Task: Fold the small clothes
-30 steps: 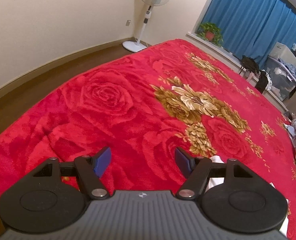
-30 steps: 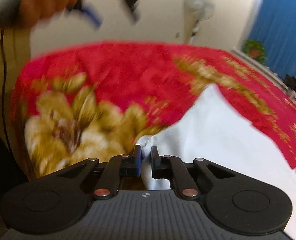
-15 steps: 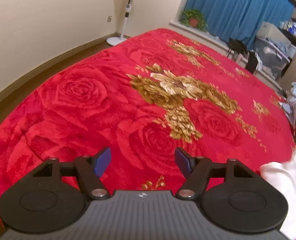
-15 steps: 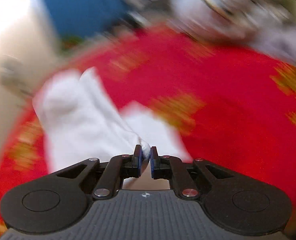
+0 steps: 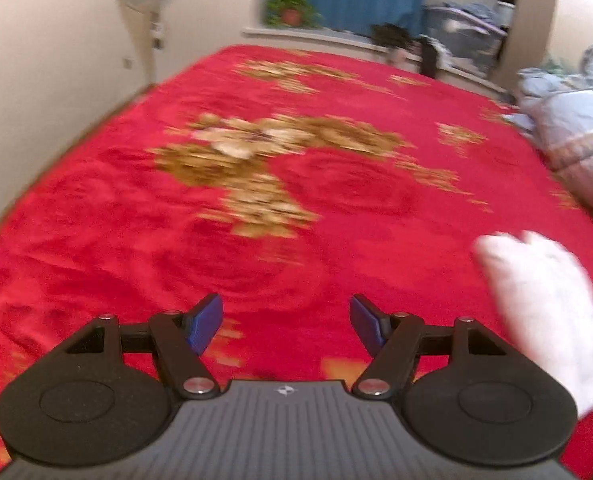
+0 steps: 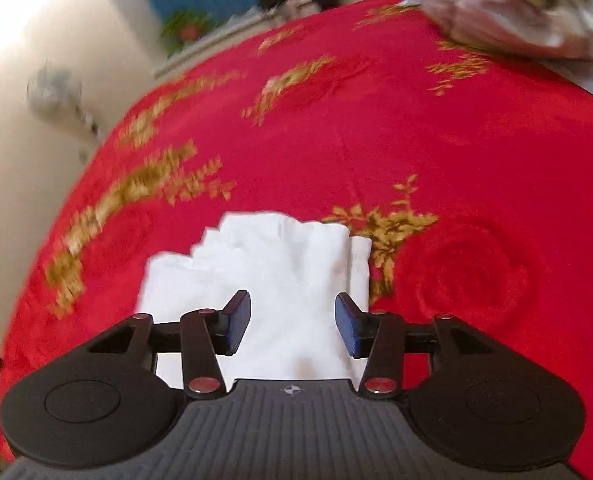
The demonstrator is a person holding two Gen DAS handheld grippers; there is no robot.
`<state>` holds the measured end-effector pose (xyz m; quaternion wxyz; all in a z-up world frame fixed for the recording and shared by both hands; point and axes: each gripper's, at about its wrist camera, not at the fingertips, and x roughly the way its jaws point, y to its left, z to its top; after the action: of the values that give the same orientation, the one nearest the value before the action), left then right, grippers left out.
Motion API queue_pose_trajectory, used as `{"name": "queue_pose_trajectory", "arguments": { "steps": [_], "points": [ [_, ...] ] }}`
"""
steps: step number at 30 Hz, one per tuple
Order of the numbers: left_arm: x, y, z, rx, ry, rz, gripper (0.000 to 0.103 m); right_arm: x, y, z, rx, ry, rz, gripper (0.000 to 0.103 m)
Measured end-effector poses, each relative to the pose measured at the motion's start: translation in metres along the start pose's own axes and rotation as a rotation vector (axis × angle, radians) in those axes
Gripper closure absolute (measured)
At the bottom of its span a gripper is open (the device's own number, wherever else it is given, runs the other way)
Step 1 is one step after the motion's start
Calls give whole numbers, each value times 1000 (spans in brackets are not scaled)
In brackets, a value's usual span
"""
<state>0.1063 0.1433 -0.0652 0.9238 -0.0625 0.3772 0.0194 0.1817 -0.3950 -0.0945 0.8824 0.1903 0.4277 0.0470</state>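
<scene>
A small white garment [image 6: 272,276] lies bunched in loose folds on the red rose blanket [image 6: 416,128]. My right gripper [image 6: 293,326] hovers right over its near end; its jaws are opening, the blue pads stand apart, and the cloth lies beneath and between them without being pinched. In the left wrist view the same white garment [image 5: 548,312] shows blurred at the right edge. My left gripper [image 5: 286,326] is open over bare blanket [image 5: 256,160], well left of the garment, with nothing between its fingers.
A crumpled checked quilt [image 5: 576,128] lies at the bed's far right. Beyond the bed stand a floor fan [image 5: 148,4], a potted plant [image 5: 290,10] on the sill, blue curtains and storage boxes [image 5: 464,20]. The wall runs along the bed's left side.
My right gripper swung across the bed with the white garment pinched, then let go: its jaws now stand apart over the bunched cloth. The left view shifted right, bringing the garment into view.
</scene>
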Motion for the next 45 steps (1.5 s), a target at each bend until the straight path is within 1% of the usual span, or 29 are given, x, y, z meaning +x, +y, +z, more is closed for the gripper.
{"name": "queue_pose_trajectory", "arguments": {
  "steps": [2,3,4,7,8,9,10,12,14,15,16,17,19,20,21,22,23,25,27,28,30,32,34,37,40,42,43,44,45],
  "points": [
    [6,-32,0,-14,19,-83,28,24,-8,-7,19,39,-10,53],
    [11,-48,0,-19,28,-120,27,35,-11,-11,26,97,-42,53],
    [18,-67,0,-25,39,-162,26,43,-12,-12,35,138,-63,52],
    [50,-123,-2,-51,91,-291,25,51,-12,-14,41,135,-41,48],
    [64,-141,-4,-78,126,-341,24,52,-12,-14,43,135,-40,46],
    [77,-154,-6,-104,156,-372,24,53,-14,-15,55,139,-39,45],
    [91,-167,-9,-133,187,-389,24,54,-18,-14,69,141,-36,44],
    [114,-187,-16,-183,224,-391,24,55,-25,-14,104,148,-24,40],
    [135,-196,-21,-239,254,-413,24,55,-29,-15,129,152,-11,39],
    [145,-199,-25,-276,278,-437,23,55,-30,-17,136,153,-5,39],
    [152,-200,-28,-297,287,-438,20,55,-31,-17,139,156,-1,40],
    [158,-201,-30,-310,291,-434,20,58,-31,-17,135,157,1,40],
    [168,-203,-33,-336,288,-429,20,58,-29,-17,123,159,15,44],
    [170,-204,-34,-339,280,-427,20,58,-28,-17,123,159,24,50],
    [172,-206,-34,-331,275,-422,20,57,-27,-17,122,159,32,55],
    [171,-206,-32,-317,274,-414,22,57,-26,-17,120,157,37,58],
    [171,-208,-30,-296,269,-398,26,57,-26,-17,118,156,41,63],
    [162,-208,-26,-253,264,-371,58,56,-23,-16,116,147,38,69],
    [151,-206,-17,-244,250,-401,70,53,-16,-14,89,130,19,81],
    [141,-205,-12,-226,228,-405,72,49,-8,-13,60,114,9,83],
    [120,-202,3,-173,174,-403,73,41,7,-11,35,72,41,87],
    [99,-194,17,-120,119,-377,73,32,24,-10,28,31,108,87],
    [81,-173,32,-103,88,-353,73,32,42,-10,22,11,162,87],
    [58,-133,47,-99,63,-312,72,43,70,-12,31,9,244,88],
    [44,-91,55,-116,53,-264,72,50,106,-17,-31,-5,322,88],
    [42,-64,54,-146,62,-236,70,53,130,-22,-88,-17,363,88],
    [43,-53,54,-170,77,-226,65,55,140,-24,-109,-16,380,88],
    [46,-43,52,-195,101,-216,63,57,147,-26,-122,-8,386,88],
    [51,-33,50,-215,139,-201,58,63,153,-30,-136,9,385,88]
  ]
}}
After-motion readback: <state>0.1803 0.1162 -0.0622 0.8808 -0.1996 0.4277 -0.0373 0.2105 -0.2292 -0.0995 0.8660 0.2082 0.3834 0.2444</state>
